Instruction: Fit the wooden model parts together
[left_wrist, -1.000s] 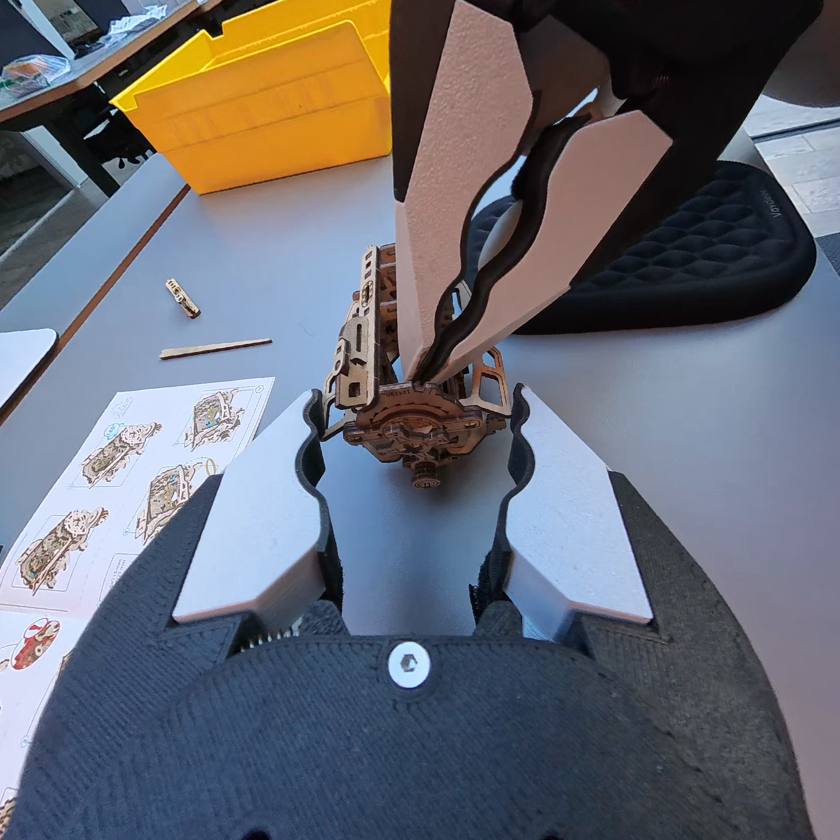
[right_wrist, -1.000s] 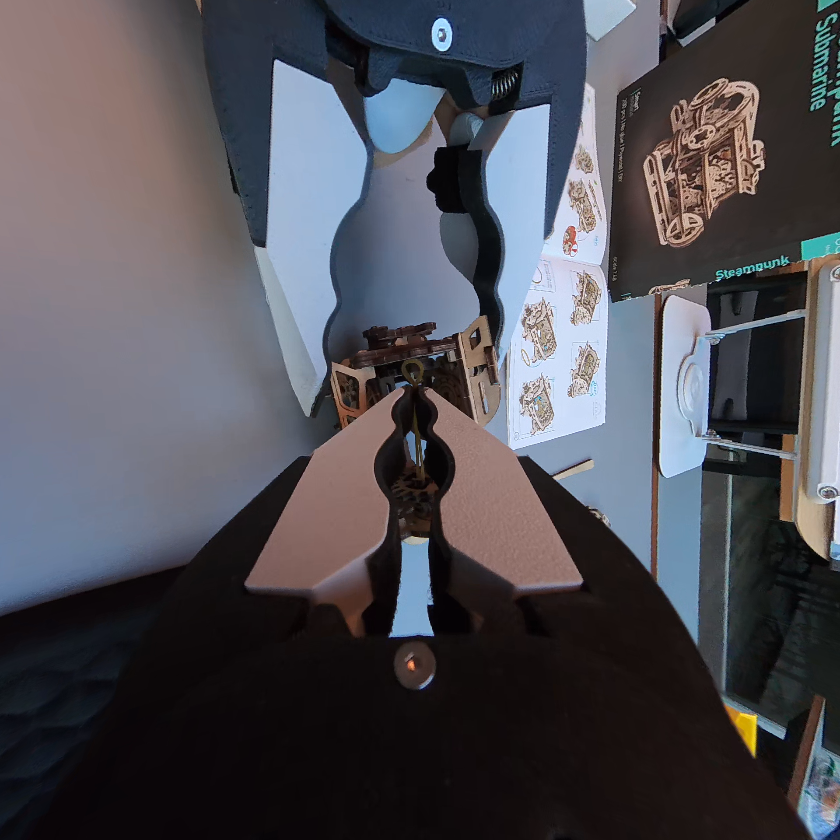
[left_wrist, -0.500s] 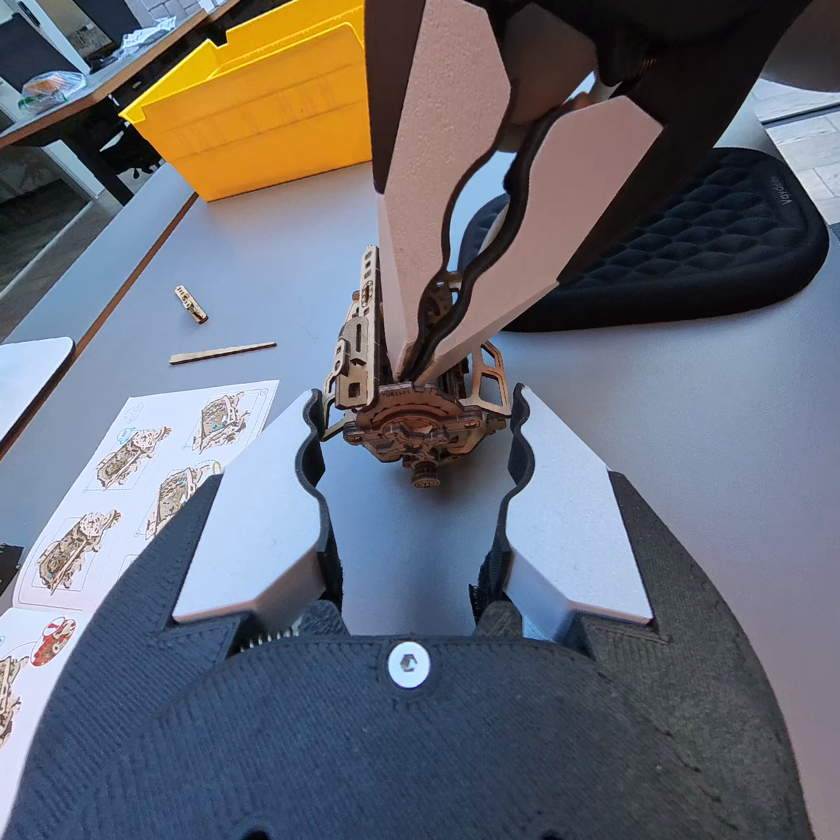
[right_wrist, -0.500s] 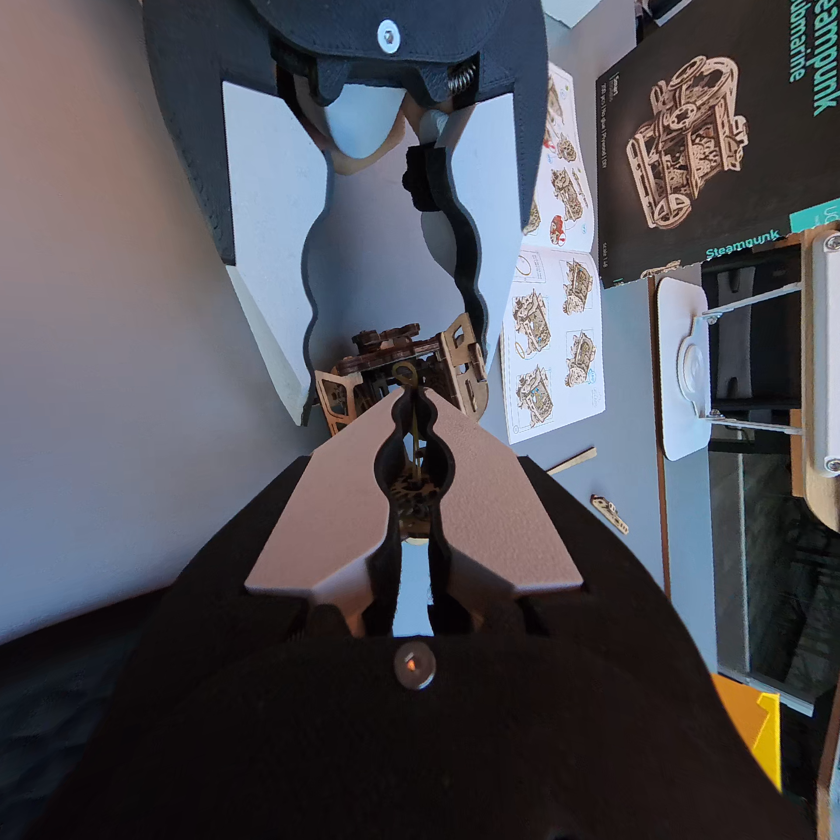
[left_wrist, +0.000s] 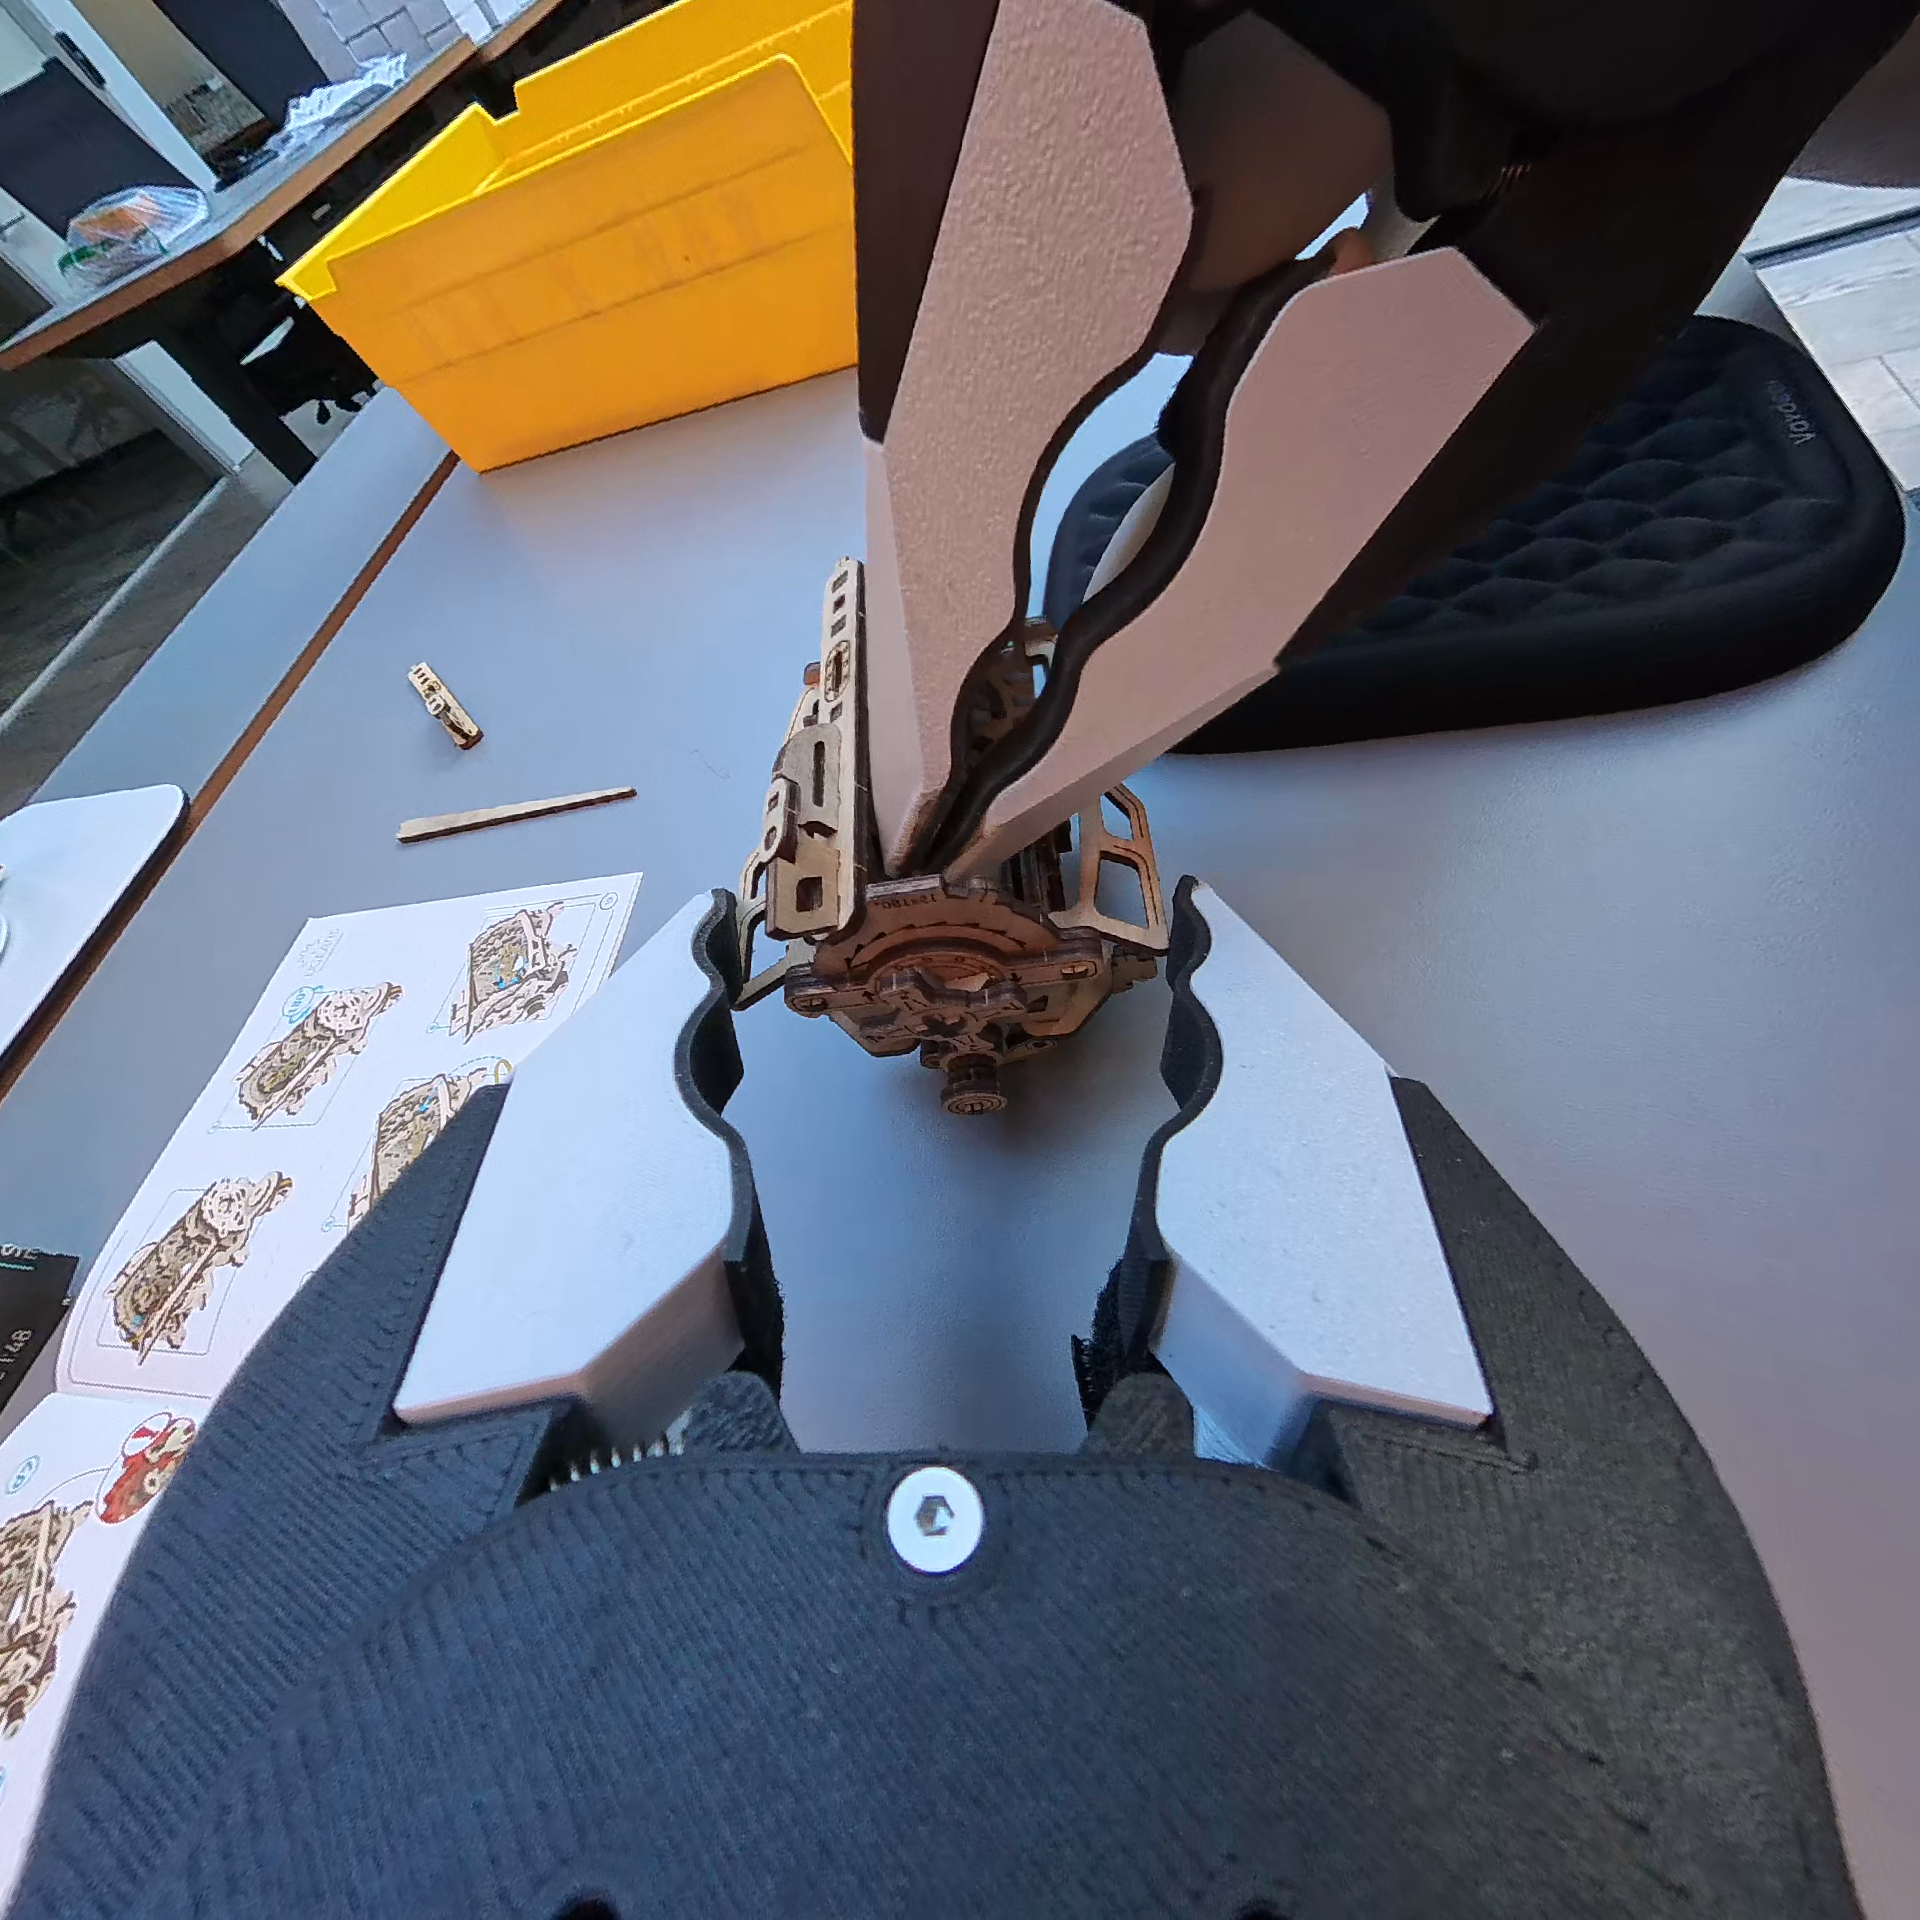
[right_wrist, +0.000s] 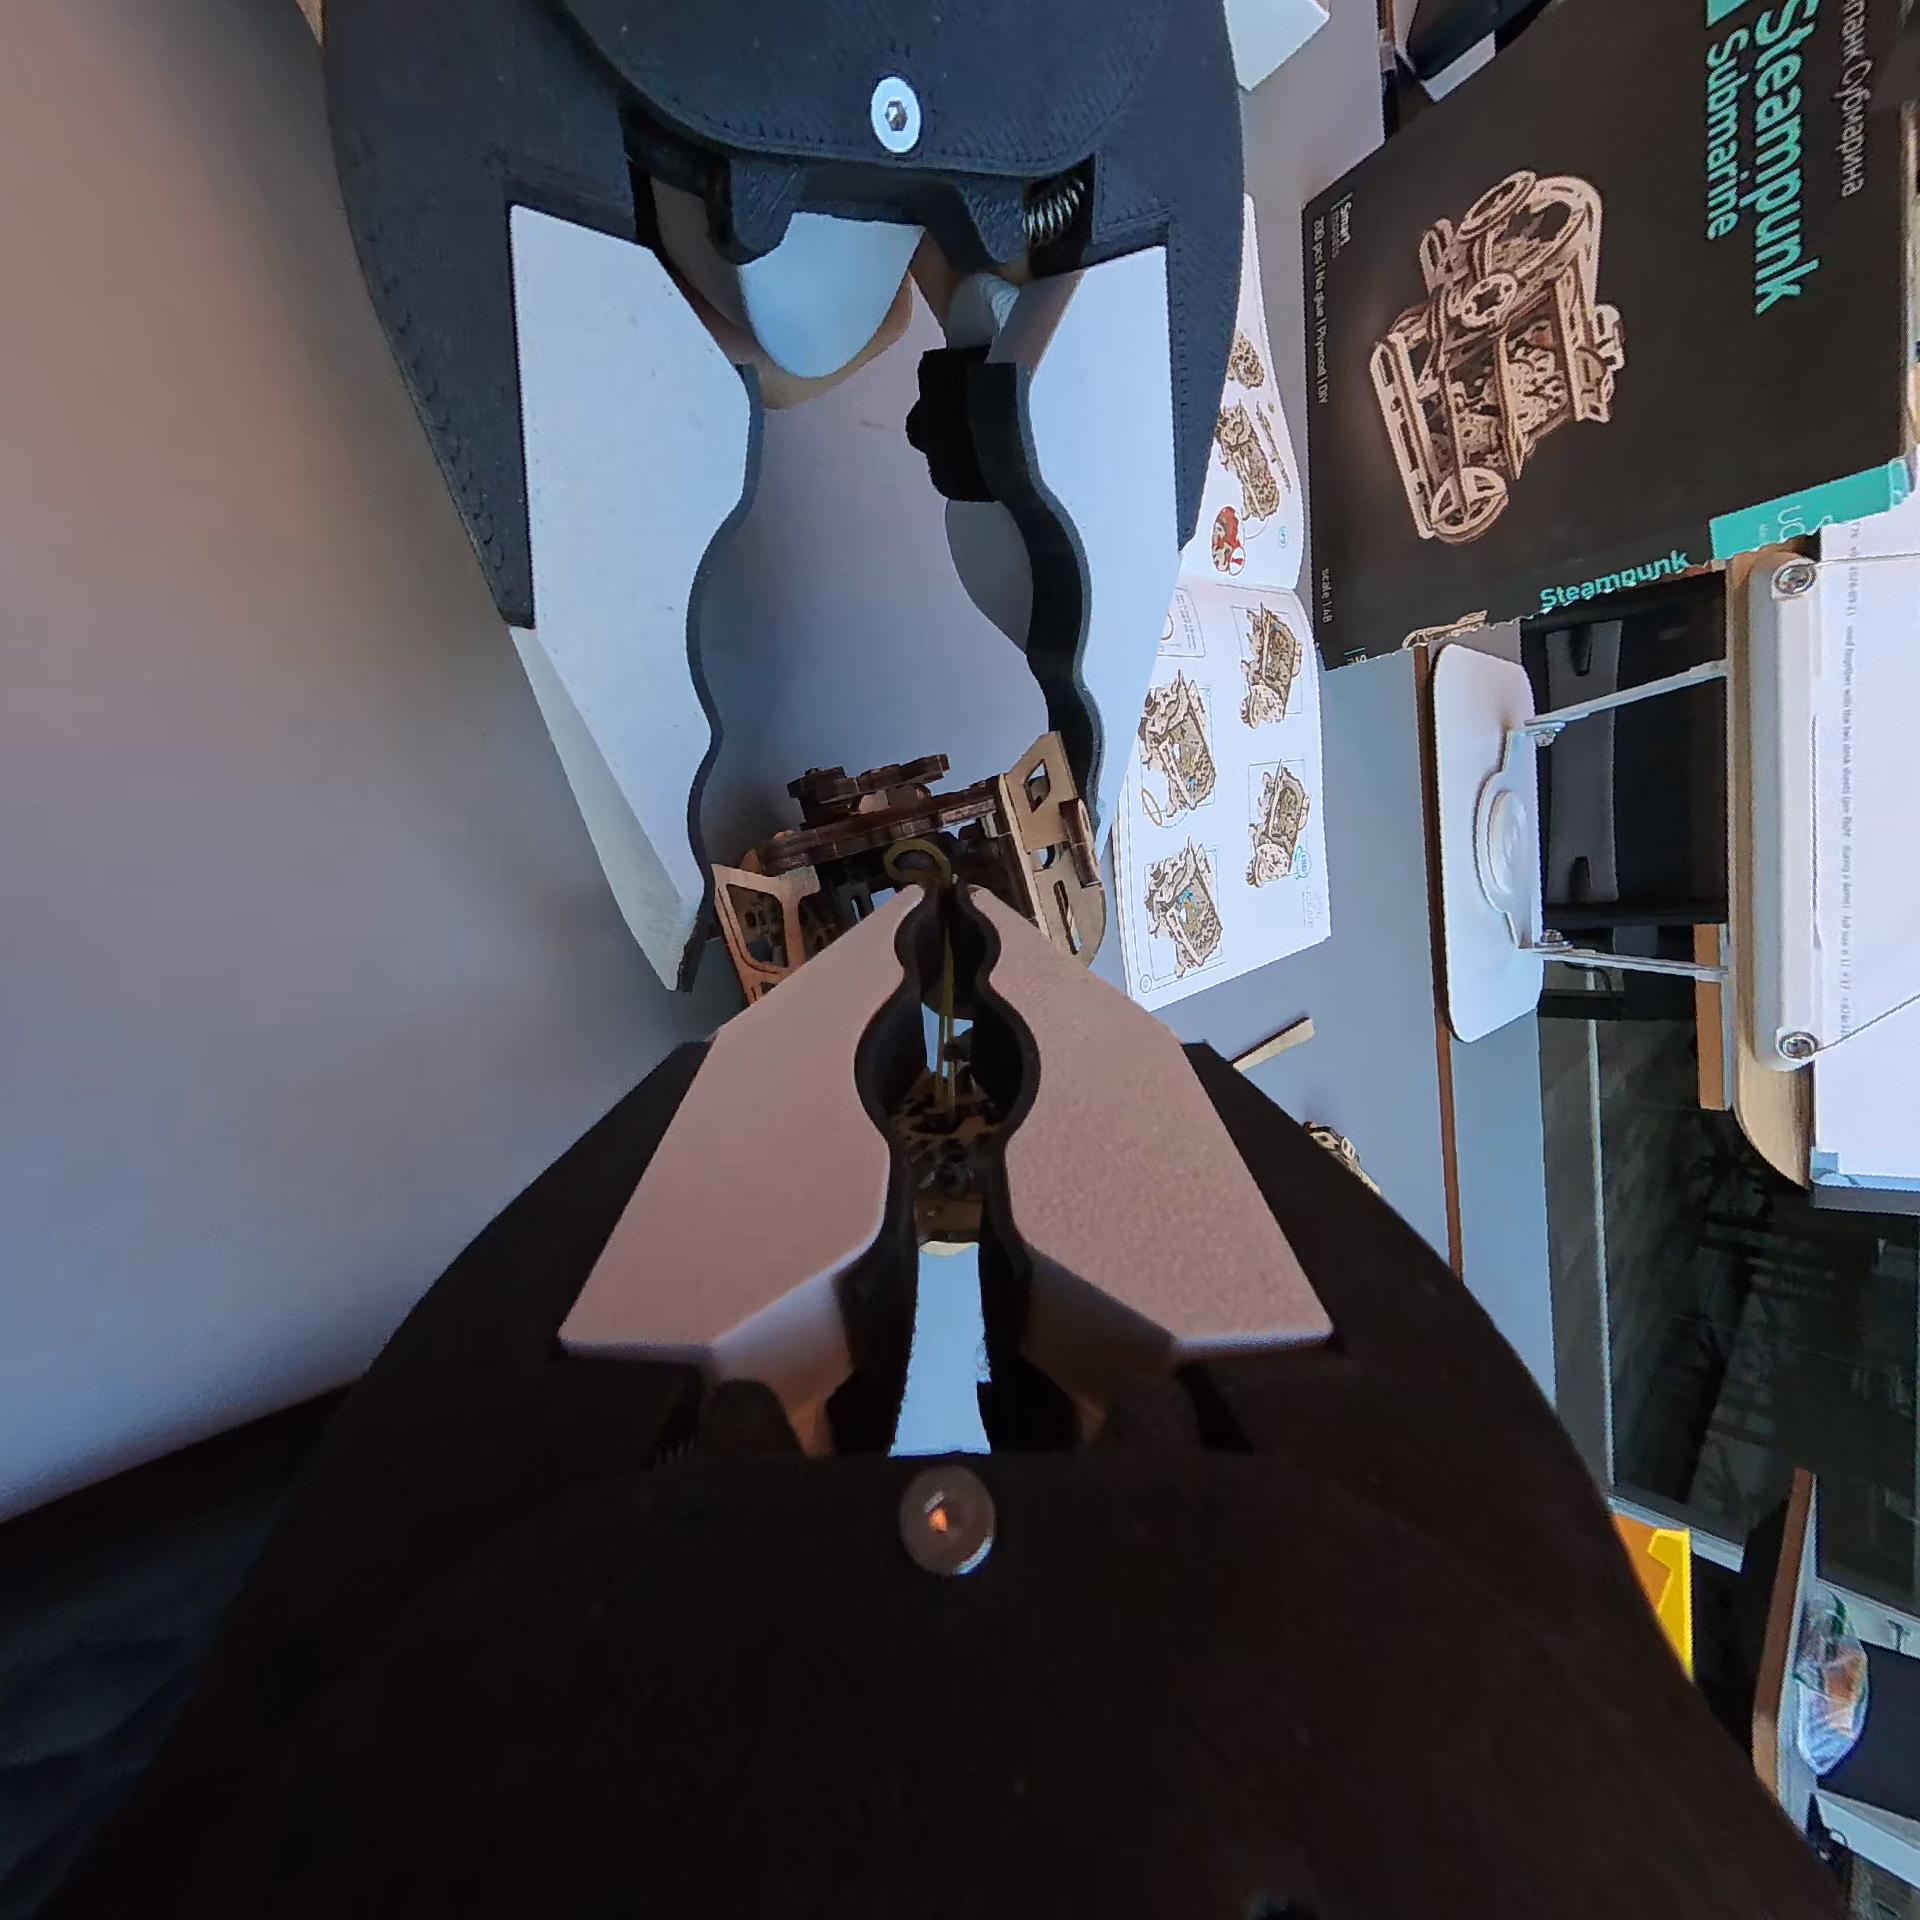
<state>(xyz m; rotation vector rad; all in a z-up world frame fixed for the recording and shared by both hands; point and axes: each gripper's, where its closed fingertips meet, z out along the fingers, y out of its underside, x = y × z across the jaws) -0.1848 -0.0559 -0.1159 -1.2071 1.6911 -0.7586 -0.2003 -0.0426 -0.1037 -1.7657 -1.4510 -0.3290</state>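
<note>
The wooden model (left_wrist: 935, 940), a small gear-filled frame, stands on the grey table (left_wrist: 1507, 1039). My left gripper (left_wrist: 951, 920) is open, with a fingertip on each side of the model's near end and not squeezing it. My right gripper (left_wrist: 935, 852) comes down steeply from above with its tips at the model's top. In the right wrist view, the right gripper (right_wrist: 940, 899) is shut on a thin yellowish strand with a small loop (right_wrist: 916, 860) that sticks out over the model (right_wrist: 873, 821). The left gripper (right_wrist: 883, 883) shows there from the front, open.
A yellow bin (left_wrist: 623, 260) stands far left and a black cushion (left_wrist: 1558, 582) far right. An instruction sheet (left_wrist: 364, 1091), a wooden stick (left_wrist: 514, 812) and a small wooden part (left_wrist: 445, 707) lie at left. The dark kit box (right_wrist: 1558, 312) lies by the table edge.
The right gripper has shifted and tilted slightly over the model, still shut on the strand. The left gripper and the model have stayed in place.
</note>
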